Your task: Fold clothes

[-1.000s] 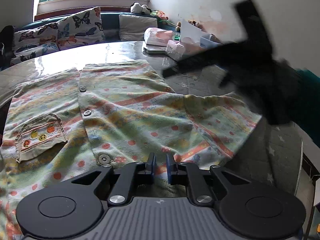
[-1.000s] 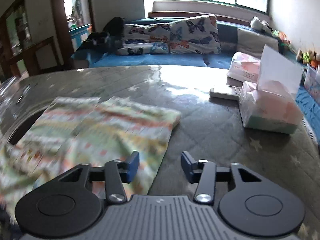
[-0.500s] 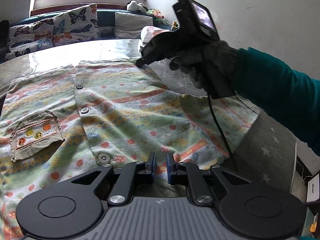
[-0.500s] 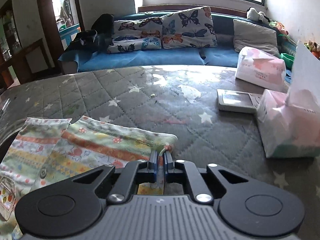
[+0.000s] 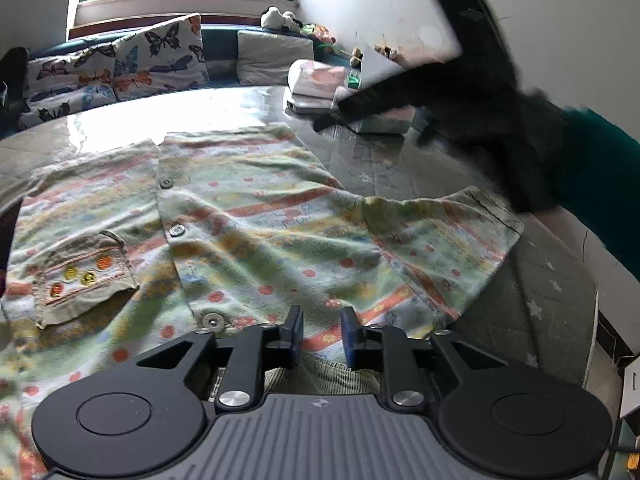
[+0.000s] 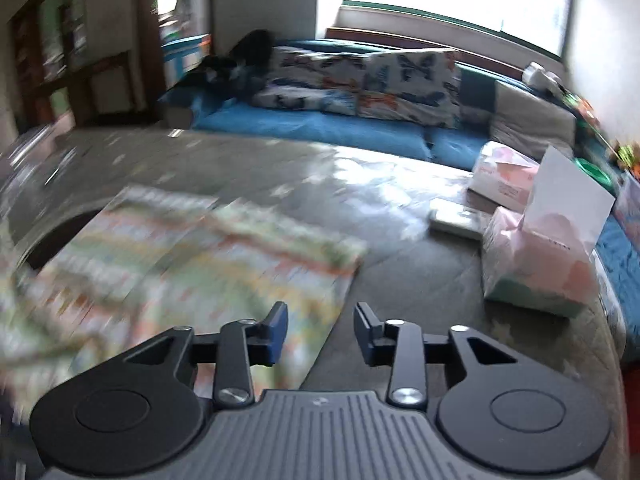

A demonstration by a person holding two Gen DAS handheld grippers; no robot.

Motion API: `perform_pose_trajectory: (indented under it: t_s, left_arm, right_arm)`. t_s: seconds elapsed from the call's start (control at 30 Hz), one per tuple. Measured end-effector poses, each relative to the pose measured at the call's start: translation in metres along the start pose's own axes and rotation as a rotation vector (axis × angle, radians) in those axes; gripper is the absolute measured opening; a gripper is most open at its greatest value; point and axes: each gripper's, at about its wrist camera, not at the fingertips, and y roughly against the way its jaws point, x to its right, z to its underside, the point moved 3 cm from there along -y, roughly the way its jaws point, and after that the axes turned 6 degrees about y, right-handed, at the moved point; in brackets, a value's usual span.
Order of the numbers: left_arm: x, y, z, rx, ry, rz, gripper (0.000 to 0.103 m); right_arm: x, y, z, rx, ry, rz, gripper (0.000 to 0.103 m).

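Note:
A small patterned shirt point(image 5: 248, 232) with snaps and a chest pocket point(image 5: 80, 276) lies spread flat on the grey quilted table point(image 5: 536, 304). My left gripper point(image 5: 320, 332) sits low over the shirt's collar edge, jaws slightly apart with the fabric beneath them. My right gripper point(image 6: 320, 332) is open and empty, above the shirt's far right edge point(image 6: 224, 264); the view is blurred by motion. In the left wrist view the right gripper shows as a dark blur point(image 5: 460, 76) held by a gloved hand.
A pink tissue box point(image 6: 536, 264), a white flat device point(image 6: 456, 218) and a pink packet point(image 6: 504, 176) stand at the table's far right. A blue sofa point(image 6: 320, 124) with butterfly cushions lies behind. The table edge point(image 5: 592, 344) is at the right.
My right gripper has let go of the shirt's far corner, opened and pulled up and back. My left gripper's jaws have opened a little from shut.

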Motion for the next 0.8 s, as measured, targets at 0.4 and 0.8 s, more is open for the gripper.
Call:
perform_pose_trajectory:
  t_s: [0.4,0.8]
  left_arm:
    - [0.008,0.004,0.013,-0.003,-0.035,-0.034,0.026]
    - [0.022,0.006,0.004,0.015,-0.055,-0.043,0.030]
  right_arm:
    - [-0.084,0.053,0.090,-0.042,0.129,-0.075,0.043]
    - [-0.062,0.086,0.118,0.031,-0.046,-0.033,0.050]
